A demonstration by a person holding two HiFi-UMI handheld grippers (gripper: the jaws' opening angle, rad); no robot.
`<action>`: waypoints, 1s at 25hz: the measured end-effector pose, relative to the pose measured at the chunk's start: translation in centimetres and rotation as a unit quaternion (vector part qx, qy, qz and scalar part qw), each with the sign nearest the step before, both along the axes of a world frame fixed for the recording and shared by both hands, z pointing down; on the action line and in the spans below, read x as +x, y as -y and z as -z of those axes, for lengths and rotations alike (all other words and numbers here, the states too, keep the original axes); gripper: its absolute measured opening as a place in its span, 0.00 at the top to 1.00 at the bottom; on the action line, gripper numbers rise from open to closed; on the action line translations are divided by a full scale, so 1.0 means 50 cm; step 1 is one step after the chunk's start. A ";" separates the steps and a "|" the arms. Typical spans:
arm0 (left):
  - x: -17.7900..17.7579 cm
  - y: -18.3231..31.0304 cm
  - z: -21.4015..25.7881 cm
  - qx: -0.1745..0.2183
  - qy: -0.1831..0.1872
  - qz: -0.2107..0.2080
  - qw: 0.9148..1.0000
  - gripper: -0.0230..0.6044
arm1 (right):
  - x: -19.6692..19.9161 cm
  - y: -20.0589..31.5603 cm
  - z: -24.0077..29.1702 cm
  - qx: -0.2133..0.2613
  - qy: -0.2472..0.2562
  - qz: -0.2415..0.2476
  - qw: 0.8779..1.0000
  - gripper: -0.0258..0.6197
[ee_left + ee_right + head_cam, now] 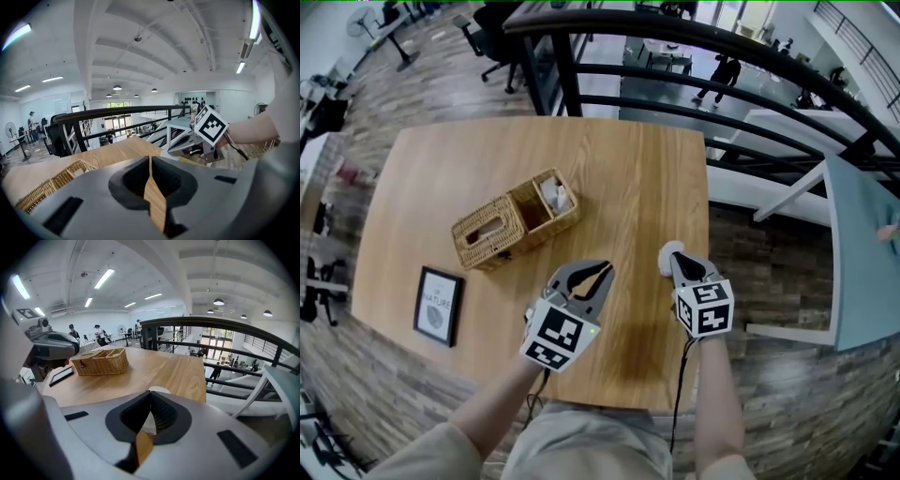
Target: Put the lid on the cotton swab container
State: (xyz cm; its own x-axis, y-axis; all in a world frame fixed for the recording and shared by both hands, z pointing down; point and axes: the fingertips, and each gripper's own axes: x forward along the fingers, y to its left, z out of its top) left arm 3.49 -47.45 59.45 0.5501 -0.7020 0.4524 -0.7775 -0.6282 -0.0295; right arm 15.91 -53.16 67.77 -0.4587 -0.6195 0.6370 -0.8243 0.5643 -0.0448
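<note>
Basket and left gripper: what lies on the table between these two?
Nothing: the head view shows only bare table between the basket and the left gripper.

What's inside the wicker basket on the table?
The basket's open end compartment holds something white, unclear what. A slotted woven lid covers the longer part, hiding its contents.

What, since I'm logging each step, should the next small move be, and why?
Probably open the right gripper: its jaws are together with nothing between them, and a white round piece sits on the table just beyond their tips. The left gripper, also shut and empty, is farther from it.
</note>
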 end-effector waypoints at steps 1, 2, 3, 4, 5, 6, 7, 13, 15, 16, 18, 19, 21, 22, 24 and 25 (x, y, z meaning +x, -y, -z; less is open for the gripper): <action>-0.001 -0.001 0.004 0.000 0.000 0.001 1.000 0.91 | 0.002 0.001 0.001 -0.005 0.005 -0.008 1.000 0.92; -0.002 -0.003 0.010 0.001 -0.001 0.000 1.000 0.91 | 0.006 0.002 0.005 -0.005 0.010 -0.018 1.000 0.92; -0.003 -0.005 0.018 0.004 -0.001 -0.001 1.000 0.91 | 0.010 0.003 0.013 -0.002 0.016 -0.030 0.999 0.92; -0.003 -0.006 0.028 0.006 -0.001 -0.002 1.000 0.91 | 0.013 0.002 0.023 0.002 0.024 -0.040 0.999 0.92; -0.004 -0.008 0.040 0.009 0.000 -0.002 1.000 0.91 | 0.014 -0.002 0.036 0.004 0.031 -0.046 0.998 0.92; -0.004 -0.011 0.054 0.012 0.001 -0.003 1.000 0.91 | 0.012 -0.009 0.050 0.007 0.036 -0.048 0.998 0.92; -0.004 -0.014 0.069 0.015 0.001 -0.003 1.000 0.91 | 0.010 -0.017 0.068 0.011 0.040 -0.047 0.998 0.92; -0.005 -0.038 0.177 0.041 -0.017 -0.001 0.999 0.91 | 0.005 -0.080 0.213 0.040 0.030 -0.038 0.998 0.92; -0.010 -0.048 0.209 0.049 -0.021 0.003 0.999 0.91 | 0.007 -0.105 0.262 0.049 0.026 -0.037 0.998 0.92; -0.014 -0.053 0.223 0.055 -0.019 0.005 0.998 0.91 | 0.005 -0.118 0.287 0.055 0.030 -0.035 0.997 0.92; -0.022 -0.067 0.250 0.065 -0.012 0.005 0.998 0.91 | 0.001 -0.144 0.339 0.070 0.042 -0.032 0.996 0.92; -0.025 -0.074 0.262 0.069 -0.011 0.005 0.998 0.91 | 0.000 -0.158 0.364 0.079 0.044 -0.029 0.995 0.92; -0.029 -0.091 0.283 0.073 -0.011 0.006 0.997 0.91 | -0.002 -0.187 0.413 0.097 0.043 -0.019 0.994 0.92; -0.031 -0.100 0.293 0.075 -0.011 0.008 0.997 0.91 | -0.002 -0.202 0.437 0.106 0.043 -0.014 0.993 0.92; -0.038 -0.119 0.313 0.079 -0.011 0.010 0.997 0.91 | -0.004 -0.232 0.481 0.121 0.051 -0.008 0.991 0.92; -0.042 -0.129 0.323 0.081 -0.011 0.011 0.997 0.91 | -0.005 -0.246 0.502 0.127 0.058 -0.006 0.990 0.92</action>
